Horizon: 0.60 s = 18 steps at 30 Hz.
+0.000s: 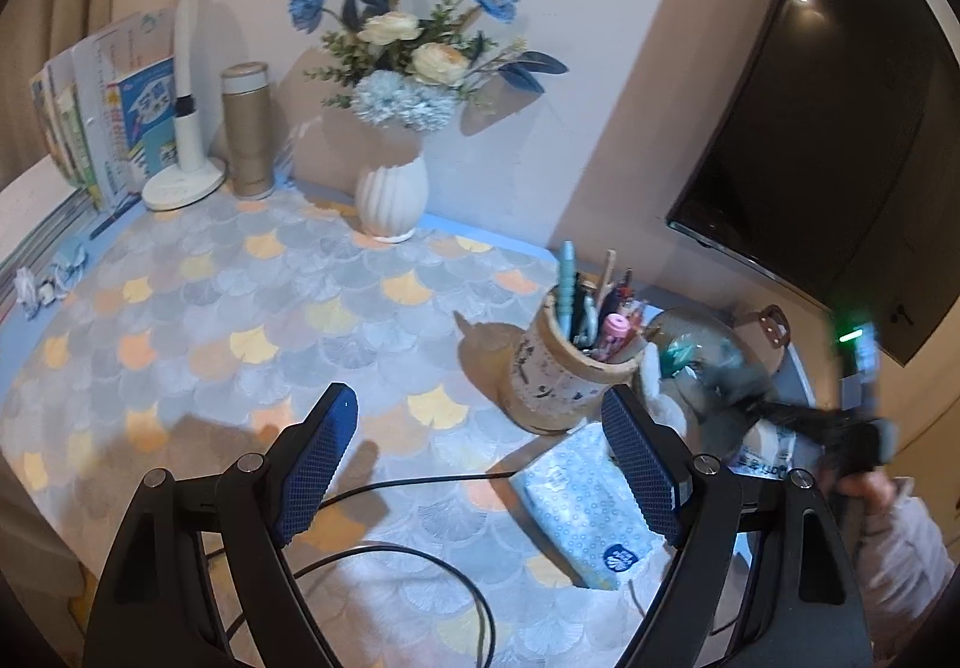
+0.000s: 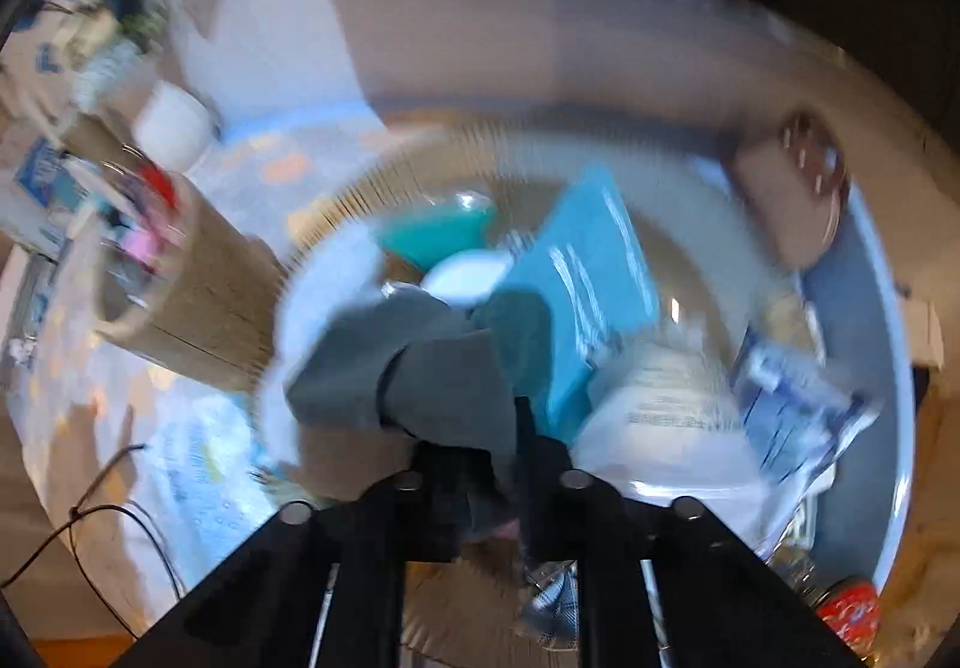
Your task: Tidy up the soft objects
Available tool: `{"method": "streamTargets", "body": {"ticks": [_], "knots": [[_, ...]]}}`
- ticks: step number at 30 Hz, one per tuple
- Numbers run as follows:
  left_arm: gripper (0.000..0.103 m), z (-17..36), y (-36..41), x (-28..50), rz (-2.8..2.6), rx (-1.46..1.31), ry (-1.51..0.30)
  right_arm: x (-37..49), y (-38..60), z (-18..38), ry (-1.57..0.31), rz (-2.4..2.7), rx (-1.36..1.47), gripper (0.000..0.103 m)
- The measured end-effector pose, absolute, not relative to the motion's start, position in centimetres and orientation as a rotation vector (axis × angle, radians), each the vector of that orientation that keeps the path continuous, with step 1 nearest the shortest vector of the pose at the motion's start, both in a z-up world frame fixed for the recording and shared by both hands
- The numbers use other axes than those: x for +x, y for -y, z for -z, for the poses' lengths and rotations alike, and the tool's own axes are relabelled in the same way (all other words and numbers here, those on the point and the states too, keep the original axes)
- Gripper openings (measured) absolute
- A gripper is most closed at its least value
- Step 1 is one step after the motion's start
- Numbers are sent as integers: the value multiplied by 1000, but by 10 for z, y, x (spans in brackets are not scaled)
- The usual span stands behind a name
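My left gripper (image 1: pixel 480 446) is open and empty, hovering over the patterned tablecloth (image 1: pixel 240 320). A blue-white tissue pack (image 1: pixel 585 512) lies just inside its right finger. My right gripper (image 2: pixel 486 464) is shut on a grey folded cloth (image 2: pixel 420 368) and holds it above a round woven basket (image 2: pixel 348 200). The basket holds a teal pack (image 2: pixel 594 260), a teal item (image 2: pixel 438 230) and white packs (image 2: pixel 666 404). In the left wrist view the right gripper (image 1: pixel 840 428) is blurred at the far right, over the basket (image 1: pixel 702 332), with the grey cloth (image 1: pixel 729 389).
A pen holder (image 1: pixel 570 368) stands left of the basket. A white vase of flowers (image 1: pixel 393 194), a gold flask (image 1: pixel 247 128), a desk lamp (image 1: pixel 186 128) and books (image 1: pixel 108 110) line the back. A black cable (image 1: pixel 420 548) crosses the front. A monitor (image 1: pixel 828 98) hangs right. A red can (image 2: pixel 849 611) stands near the basket.
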<state>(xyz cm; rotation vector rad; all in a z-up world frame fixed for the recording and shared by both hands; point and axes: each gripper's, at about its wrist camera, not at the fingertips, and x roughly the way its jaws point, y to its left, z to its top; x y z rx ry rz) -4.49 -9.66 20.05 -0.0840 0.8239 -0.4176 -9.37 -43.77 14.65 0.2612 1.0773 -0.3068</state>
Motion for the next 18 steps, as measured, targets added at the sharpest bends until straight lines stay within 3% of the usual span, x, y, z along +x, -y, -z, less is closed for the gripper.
{"method": "streamTargets", "body": {"ticks": [4, 8, 10, 12, 16, 18], "knots": [[83, -194, 79, -44, 375, -148, -836, -102, 411, -212, -867, 171, 283, 8], [82, -189, 59, -46, 313, -212, -852, -69, 337, -248, -815, -89, 221, 10], [83, -190, 52, -48, 298, -219, -847, -43, 302, -249, -882, -182, 199, 22], [82, -191, 46, -50, 285, -216, -843, -26, 280, -244, -971, -258, 199, 58], [82, -186, 42, -46, 267, -229, -856, -43, 298, -257, -846, -182, 234, 73], [82, -181, 43, -42, 267, -239, -867, -61, 332, -258, -783, -22, 232, 92]]}}
